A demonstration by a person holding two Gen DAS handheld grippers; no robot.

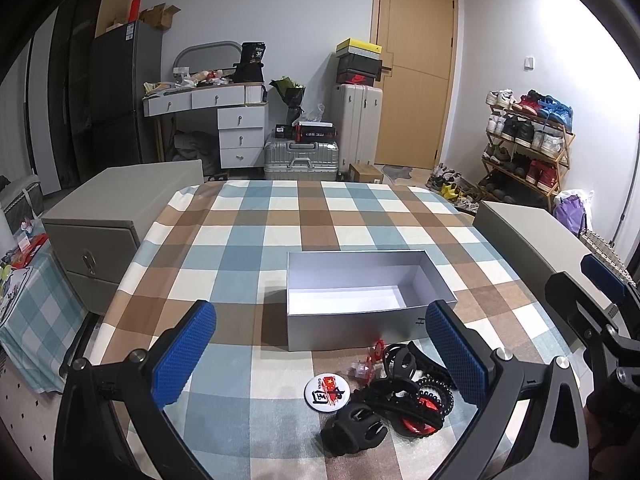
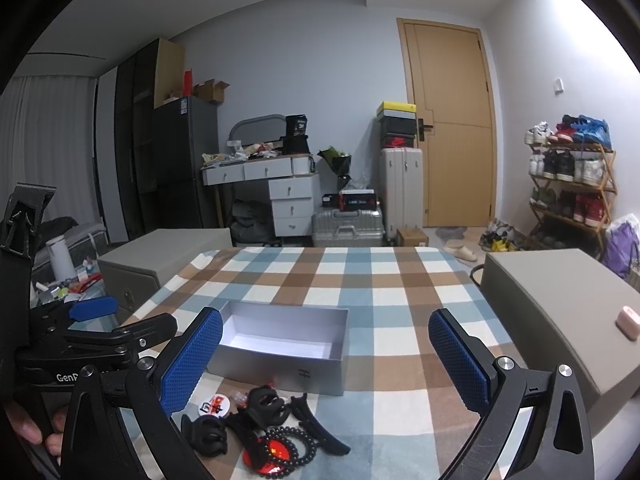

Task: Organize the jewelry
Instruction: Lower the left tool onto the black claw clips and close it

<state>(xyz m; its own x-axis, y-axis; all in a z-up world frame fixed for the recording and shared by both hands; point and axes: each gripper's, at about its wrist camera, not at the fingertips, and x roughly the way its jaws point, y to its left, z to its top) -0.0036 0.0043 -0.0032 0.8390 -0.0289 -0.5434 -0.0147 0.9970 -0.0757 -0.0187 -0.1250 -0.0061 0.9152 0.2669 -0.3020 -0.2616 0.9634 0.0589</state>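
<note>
Hovering: two grippers above a checked table (image 1: 280,216), with nothing lifted.
Left gripper (image 1: 320,360): jaws spread wide, empty.
Right gripper (image 2: 326,364): jaws equally wide, holding nothing.
Jewelry pile (image 1: 384,392): heaped on the cloth just in front of the open grey box (image 1: 360,324), touching nothing else.
Count: one box, one round badge (image 1: 325,389), one bead bracelet (image 2: 296,446); probably three black hair clips (image 2: 206,436), though the tangle blurs the tally.
Handling: likely light pieces; clips stiff, best pinched across the body; the bracelet is limp and may slip, so take it across the strand.
Fragile: small red trinkets (image 1: 370,360), likely brittle plastic.
</note>
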